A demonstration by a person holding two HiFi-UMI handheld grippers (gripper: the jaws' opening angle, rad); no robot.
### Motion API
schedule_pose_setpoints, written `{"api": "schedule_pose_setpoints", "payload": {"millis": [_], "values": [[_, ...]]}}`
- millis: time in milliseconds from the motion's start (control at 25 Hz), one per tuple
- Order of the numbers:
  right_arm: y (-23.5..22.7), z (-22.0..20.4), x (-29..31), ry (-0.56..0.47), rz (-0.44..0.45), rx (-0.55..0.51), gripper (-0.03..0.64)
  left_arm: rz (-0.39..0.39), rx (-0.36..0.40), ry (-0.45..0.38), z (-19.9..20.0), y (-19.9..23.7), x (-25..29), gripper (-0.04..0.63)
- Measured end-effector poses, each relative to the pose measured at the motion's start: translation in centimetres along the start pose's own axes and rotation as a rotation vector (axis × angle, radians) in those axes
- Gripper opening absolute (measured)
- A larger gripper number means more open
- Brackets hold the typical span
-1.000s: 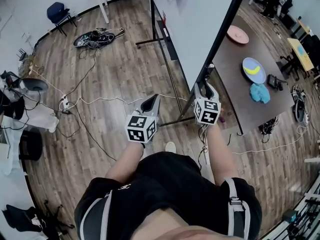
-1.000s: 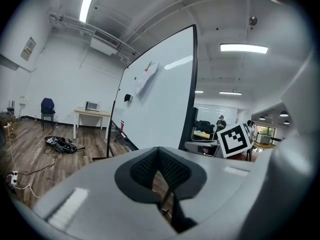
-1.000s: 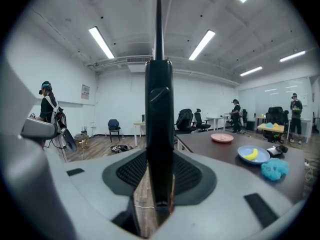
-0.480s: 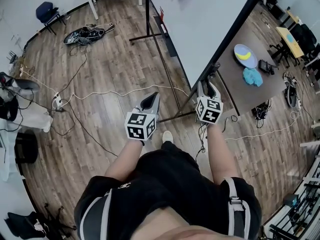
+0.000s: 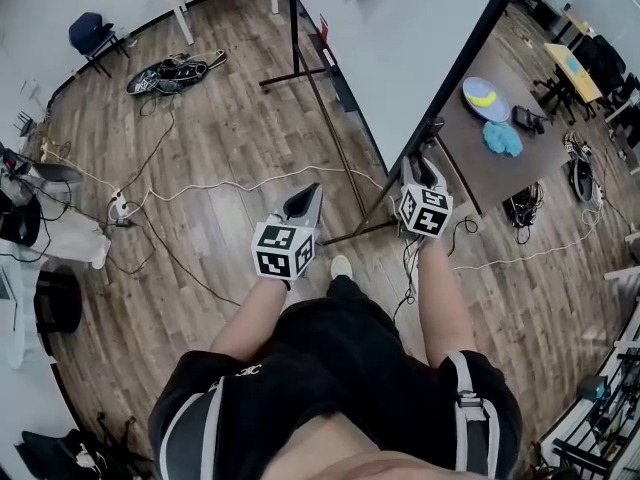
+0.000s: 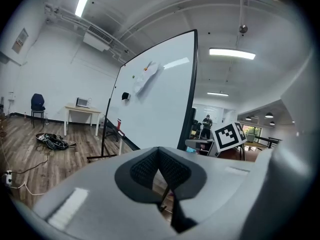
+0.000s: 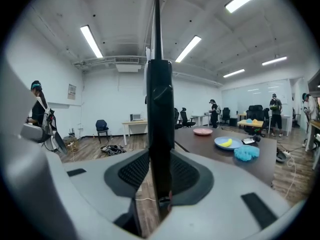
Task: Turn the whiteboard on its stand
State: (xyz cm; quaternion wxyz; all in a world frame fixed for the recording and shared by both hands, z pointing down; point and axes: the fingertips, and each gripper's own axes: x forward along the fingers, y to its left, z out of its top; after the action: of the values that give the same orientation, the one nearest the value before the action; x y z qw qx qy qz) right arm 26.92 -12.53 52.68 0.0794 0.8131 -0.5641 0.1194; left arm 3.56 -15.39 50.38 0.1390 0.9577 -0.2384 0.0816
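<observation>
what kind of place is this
Probably an open office or lab workspace: a large whiteboard on a stand, a dark table, a blue chair and cables trailing over the wood floor.

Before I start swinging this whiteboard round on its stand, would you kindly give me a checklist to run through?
1. Right claw on the whiteboard frame: ok. Its jaws have just been closing, with the black edge between them.
2. Left claw free: ok. It is shut, empty and short of the board.
3. Swing room at the held edge: not ok. The dark table stands close beside it.
4. Floor by the stand's foot: not ok. A white cable runs under the stand.
5. Pivot lock released: cannot tell.
</observation>
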Motion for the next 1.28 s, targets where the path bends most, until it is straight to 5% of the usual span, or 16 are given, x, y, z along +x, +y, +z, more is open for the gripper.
{"api": "schedule_pose_setpoints", "payload": {"millis": [280, 600, 1280], "values": [[1.6, 0.5, -2.1, -0.038, 0.013, 0.041, 0.078, 0.011, 0.019, -0.017, 0.8, 0.4, -1.6, 0.008], [7.2, 3.1, -8.6, -0.201, 0.109, 0.015, 0.009, -0.011, 0.052, -0.014, 0.0, -1.0, -2.7, 0.008], [12.9, 2.9, -13.9, -0.254, 0.210, 0.016, 0.006, 0.042, 0.090, -0.064, -0.1, -1.4, -5.8, 0.008]]}}
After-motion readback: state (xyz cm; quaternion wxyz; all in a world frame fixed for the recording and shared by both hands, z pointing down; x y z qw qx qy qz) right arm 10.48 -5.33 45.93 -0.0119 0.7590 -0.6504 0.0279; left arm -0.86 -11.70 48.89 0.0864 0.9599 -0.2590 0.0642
